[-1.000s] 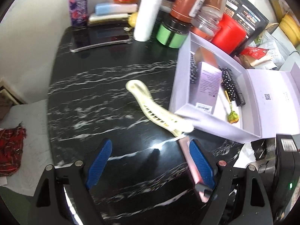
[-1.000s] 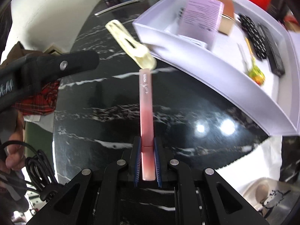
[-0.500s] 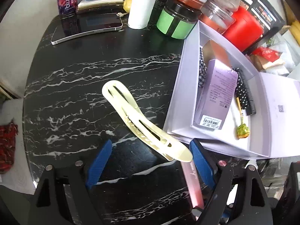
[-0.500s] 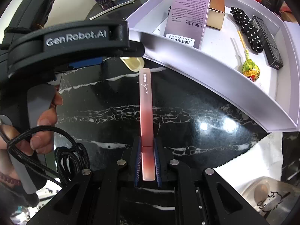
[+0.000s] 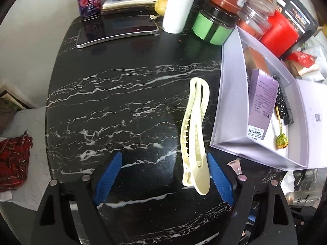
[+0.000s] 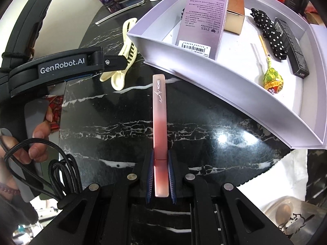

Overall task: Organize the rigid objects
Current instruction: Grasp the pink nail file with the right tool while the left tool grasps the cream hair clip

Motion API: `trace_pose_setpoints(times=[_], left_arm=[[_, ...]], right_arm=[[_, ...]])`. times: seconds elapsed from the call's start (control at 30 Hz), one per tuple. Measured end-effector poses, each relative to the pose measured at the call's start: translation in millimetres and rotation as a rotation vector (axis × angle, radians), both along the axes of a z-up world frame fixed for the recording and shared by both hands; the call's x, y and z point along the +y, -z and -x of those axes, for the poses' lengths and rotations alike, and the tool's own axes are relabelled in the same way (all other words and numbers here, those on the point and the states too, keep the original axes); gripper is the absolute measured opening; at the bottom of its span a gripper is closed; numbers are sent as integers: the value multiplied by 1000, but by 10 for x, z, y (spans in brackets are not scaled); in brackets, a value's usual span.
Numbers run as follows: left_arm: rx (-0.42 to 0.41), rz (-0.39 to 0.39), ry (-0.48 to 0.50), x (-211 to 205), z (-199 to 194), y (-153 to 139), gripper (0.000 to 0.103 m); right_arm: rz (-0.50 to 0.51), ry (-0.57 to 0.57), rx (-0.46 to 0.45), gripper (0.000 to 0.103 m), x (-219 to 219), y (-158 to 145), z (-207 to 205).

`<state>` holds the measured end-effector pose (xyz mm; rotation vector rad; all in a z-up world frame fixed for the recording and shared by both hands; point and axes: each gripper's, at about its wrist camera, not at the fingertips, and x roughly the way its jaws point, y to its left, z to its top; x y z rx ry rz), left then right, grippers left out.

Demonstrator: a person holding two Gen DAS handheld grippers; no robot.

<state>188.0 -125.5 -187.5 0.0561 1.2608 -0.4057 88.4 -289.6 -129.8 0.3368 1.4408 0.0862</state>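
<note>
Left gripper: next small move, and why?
Probably shift it toward the box, then close. The left gripper is open over the cream hair clip, which lies off-centre beside its right pad, on the table beside the white box.

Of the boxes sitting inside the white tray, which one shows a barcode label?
The purple box, lying flat in the white tray, barcode at its near end. The gold box behind it and the slim black box along the tray's far side show none.

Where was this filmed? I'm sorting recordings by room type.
Probably a home, on a cluttered dressing or side table: a black marble-look tabletop crowded with cosmetic jars, a cream hair clip and a white box of small beauty items.
</note>
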Motion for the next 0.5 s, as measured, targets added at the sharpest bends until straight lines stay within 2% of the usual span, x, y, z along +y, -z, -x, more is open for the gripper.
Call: trace_pose_setpoints(times=[0.13, 0.2, 0.23, 0.3, 0.37, 0.5], left_arm=[[-30, -33, 40, -168, 5, 28, 83], [-55, -57, 42, -223, 7, 4, 63], [-64, -65, 48, -248, 10, -11, 58], [-73, -64, 61, -281, -2, -19, 35], [-74, -68, 68, -312, -14, -15, 23], [-57, -57, 50, -273, -8, -56, 22]], right_arm=[[18, -4, -6, 14, 29, -9, -38], [34, -11, -13, 15, 58, 0, -54], [42, -15, -15, 15, 108, 24, -56], [57, -23, -21, 15, 164, 50, -84], [71, -22, -28, 15, 188, 53, -102], [86, -26, -41, 14, 208, 67, -157]])
